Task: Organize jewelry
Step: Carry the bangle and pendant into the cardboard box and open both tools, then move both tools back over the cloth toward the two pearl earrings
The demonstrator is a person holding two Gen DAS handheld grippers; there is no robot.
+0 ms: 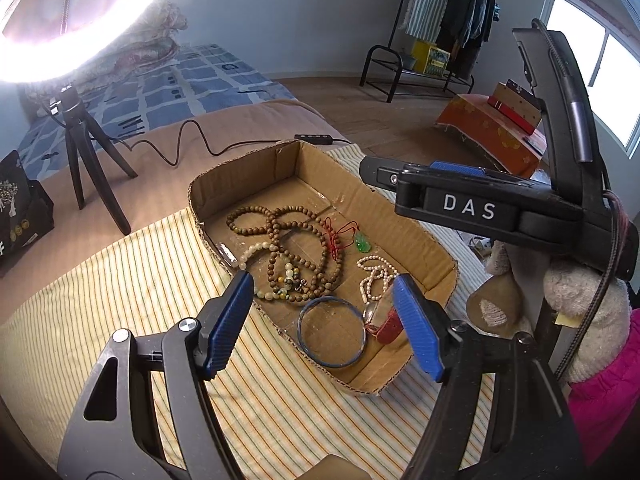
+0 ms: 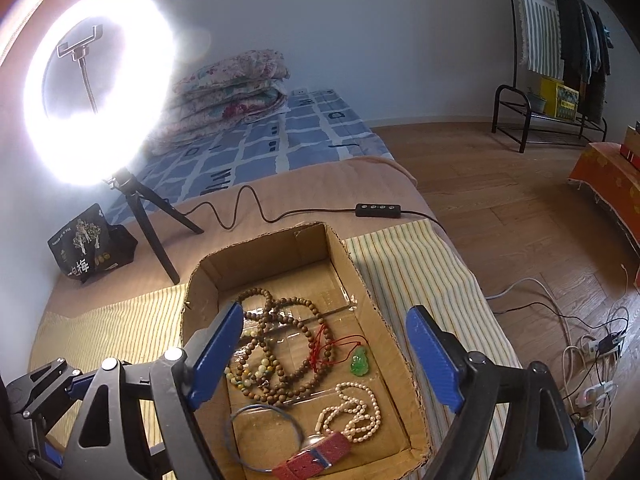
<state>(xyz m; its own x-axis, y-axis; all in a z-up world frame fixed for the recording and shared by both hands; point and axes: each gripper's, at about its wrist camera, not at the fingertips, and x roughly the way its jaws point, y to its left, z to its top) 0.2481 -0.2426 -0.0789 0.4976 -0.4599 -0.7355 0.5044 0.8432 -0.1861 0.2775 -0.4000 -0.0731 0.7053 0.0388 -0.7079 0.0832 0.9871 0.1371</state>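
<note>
A shallow cardboard box [image 2: 352, 276] is set on a striped cloth [image 1: 132, 280] spread over the bed. Inside it, brown wooden beads [image 2: 296, 344] are piled toward the far left, a green pendant [image 2: 360, 362] on a red cord lies to their right, and a pearl strand [image 2: 356, 412], a blue bangle [image 1: 331, 332] and a red-strapped watch [image 2: 316, 456] lie at the near end. Both the left claw [image 1: 324, 320] and the right claw [image 2: 324, 364] are held spread above the box, with nothing pinched. A ring light [image 2: 100, 84] is seen at the far left.

left gripper [image 1: 324, 320]: jaws wide apart, nothing between pads, angled downward | right gripper [image 2: 326, 364]: jaws spread, empty (also seen side-on from the left wrist)
</note>
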